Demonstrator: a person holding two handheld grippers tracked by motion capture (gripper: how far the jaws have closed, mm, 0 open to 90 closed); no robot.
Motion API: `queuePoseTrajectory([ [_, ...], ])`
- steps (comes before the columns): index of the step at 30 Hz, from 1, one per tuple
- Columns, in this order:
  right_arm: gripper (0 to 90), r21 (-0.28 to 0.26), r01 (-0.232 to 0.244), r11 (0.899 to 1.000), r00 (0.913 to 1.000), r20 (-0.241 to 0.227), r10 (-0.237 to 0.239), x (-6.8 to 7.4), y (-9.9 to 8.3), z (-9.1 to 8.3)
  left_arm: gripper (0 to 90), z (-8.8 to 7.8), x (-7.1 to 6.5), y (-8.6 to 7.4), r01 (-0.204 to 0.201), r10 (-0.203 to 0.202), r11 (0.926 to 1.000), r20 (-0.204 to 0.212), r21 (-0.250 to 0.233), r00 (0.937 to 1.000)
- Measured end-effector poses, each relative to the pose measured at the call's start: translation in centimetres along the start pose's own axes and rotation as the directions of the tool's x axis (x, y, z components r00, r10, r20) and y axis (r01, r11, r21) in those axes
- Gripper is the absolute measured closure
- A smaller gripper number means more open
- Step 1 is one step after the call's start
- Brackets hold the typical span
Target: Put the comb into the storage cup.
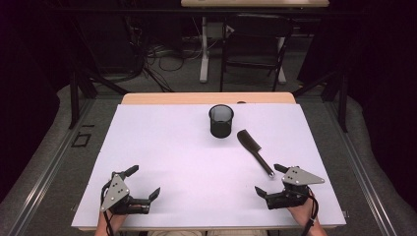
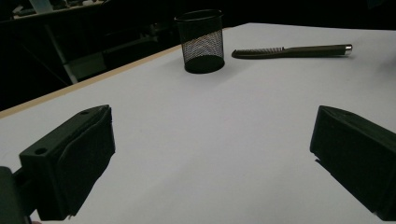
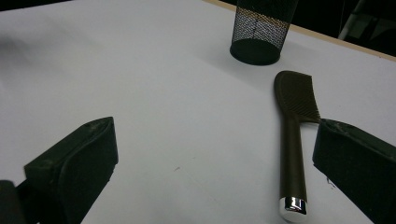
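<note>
Black round wire-mesh cup [image 1: 221, 120] at upper centre is seen empty; dark plastic comb [image 1: 254, 151] is laid beside it; left gripper [image 1: 145, 182] and right gripper [image 1: 269, 179] jaws are spread wide, nothing held.

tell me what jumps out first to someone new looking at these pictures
A black mesh pen cup stands upright near the far middle of the white table. A dark comb with a silver-capped handle lies flat just right of it, handle toward the right gripper. That gripper and the left gripper rest at the near edge, jaws wide open and empty.
</note>
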State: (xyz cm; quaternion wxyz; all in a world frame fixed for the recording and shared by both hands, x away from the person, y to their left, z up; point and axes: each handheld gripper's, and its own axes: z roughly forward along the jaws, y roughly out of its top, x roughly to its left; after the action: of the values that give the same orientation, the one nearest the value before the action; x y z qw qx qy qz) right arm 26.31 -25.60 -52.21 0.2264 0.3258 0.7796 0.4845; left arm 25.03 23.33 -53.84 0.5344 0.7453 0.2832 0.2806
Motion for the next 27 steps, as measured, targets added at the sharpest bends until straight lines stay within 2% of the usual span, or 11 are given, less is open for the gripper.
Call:
queuePoseTrajectory([
  [7,0.0,0.051,0.003,0.999,1.0,0.006,-0.003,-0.1,0.6,0.9,0.1,0.1,-0.1,0.0,-0.003,0.003,1.0,0.003,0.007,1.0],
  [14,0.0,0.085,-0.022,0.996,0.9998,0.007,0.021,-0.8,1.2,1.7,0.2,0.1,0.0,0.0,-0.002,0.002,1.0,0.0,0.007,1.0],
  [21,0.0,0.115,-0.028,0.993,0.9995,0.014,0.027,-1.3,1.7,2.6,0.1,0.1,-0.1,0.3,-0.031,0.031,0.9995,-0.009,0.006,0.9995],
  [27,0.0,0.143,-0.032,0.989,0.9992,0.028,0.029,-1.6,2.3,3.2,0.2,0.2,-0.1,0.2,-0.021,0.021,0.9997,0.0,0.013,0.9998],
])
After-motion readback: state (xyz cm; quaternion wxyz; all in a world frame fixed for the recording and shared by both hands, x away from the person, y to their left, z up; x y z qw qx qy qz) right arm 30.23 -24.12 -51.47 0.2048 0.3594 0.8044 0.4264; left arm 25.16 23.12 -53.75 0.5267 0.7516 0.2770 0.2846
